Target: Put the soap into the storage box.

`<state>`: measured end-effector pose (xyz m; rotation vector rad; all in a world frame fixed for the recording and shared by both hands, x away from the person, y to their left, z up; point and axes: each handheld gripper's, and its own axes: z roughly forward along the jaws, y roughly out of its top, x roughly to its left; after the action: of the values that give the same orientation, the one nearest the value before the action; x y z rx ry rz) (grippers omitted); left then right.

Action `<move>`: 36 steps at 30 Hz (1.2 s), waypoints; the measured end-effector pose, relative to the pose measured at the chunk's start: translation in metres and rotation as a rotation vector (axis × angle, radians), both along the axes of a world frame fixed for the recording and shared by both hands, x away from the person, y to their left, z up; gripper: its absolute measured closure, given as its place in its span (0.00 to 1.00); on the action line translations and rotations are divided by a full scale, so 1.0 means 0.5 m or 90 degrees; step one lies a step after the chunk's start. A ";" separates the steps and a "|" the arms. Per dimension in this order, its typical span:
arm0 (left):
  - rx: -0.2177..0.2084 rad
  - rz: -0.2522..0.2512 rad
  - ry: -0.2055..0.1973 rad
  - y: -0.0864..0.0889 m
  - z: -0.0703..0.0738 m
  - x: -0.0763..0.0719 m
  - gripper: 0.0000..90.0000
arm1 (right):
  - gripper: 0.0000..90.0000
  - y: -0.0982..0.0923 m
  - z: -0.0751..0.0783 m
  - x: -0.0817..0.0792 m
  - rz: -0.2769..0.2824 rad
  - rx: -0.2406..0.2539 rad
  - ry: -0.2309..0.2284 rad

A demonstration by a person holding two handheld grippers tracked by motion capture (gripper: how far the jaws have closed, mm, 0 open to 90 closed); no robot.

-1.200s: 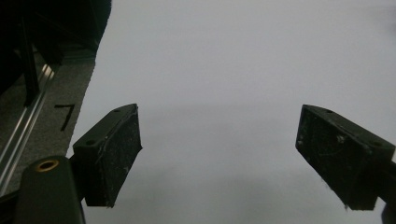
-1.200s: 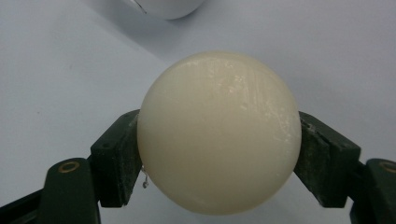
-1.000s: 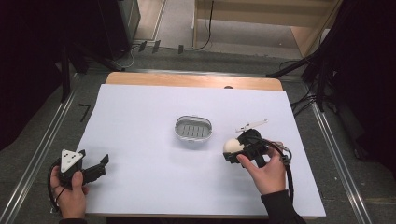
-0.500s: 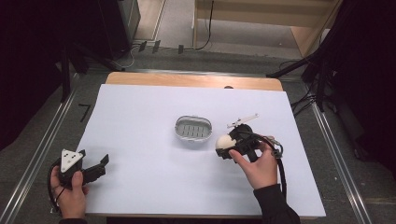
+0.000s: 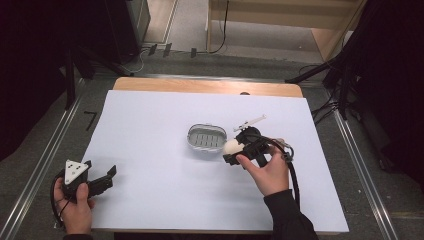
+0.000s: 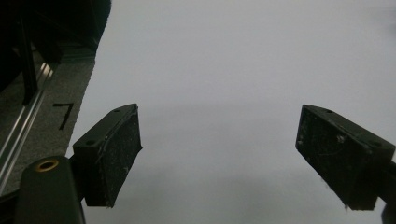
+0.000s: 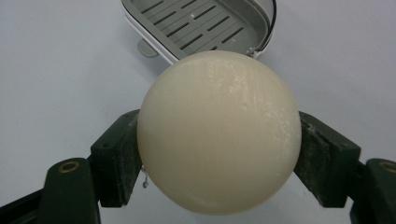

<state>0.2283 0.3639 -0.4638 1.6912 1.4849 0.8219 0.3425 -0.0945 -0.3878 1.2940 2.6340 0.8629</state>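
A cream-white ball (image 7: 218,133) sits clamped between the two black jaws of my right gripper (image 5: 235,149), just right of a grey slotted dish (image 5: 206,140) at the middle of the white table. In the right gripper view the dish (image 7: 198,25) lies directly beyond the ball, its near rim close behind it. My left gripper (image 5: 109,175) rests at the table's front left corner, held in a hand, jaws wide apart and bare. The left gripper view has both pads (image 6: 114,151) spread over plain white tabletop.
The white sheet (image 5: 150,125) covers the table, with a wooden strip (image 5: 200,86) along the far edge. A small white stick-like piece (image 5: 250,121) lies just behind the right gripper. Metal rails (image 5: 45,150) flank both sides; dark stands and cables lie beyond.
My right gripper has carried the ball leftward, from right of the dish to right beside its rim. The left gripper has stayed put.
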 end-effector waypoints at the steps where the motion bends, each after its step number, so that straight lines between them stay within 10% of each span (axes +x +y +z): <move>1: 0.000 0.000 0.000 0.000 0.000 0.000 0.17 | 0.28 0.002 0.000 0.002 0.002 -0.001 0.000; 36: -0.002 0.002 0.000 0.001 0.000 0.000 0.17 | 0.28 0.074 0.031 0.051 0.024 0.007 0.000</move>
<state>0.2282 0.3644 -0.4636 1.6872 1.4879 0.8206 0.3681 -0.0576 -0.3725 1.2511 2.6652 0.8828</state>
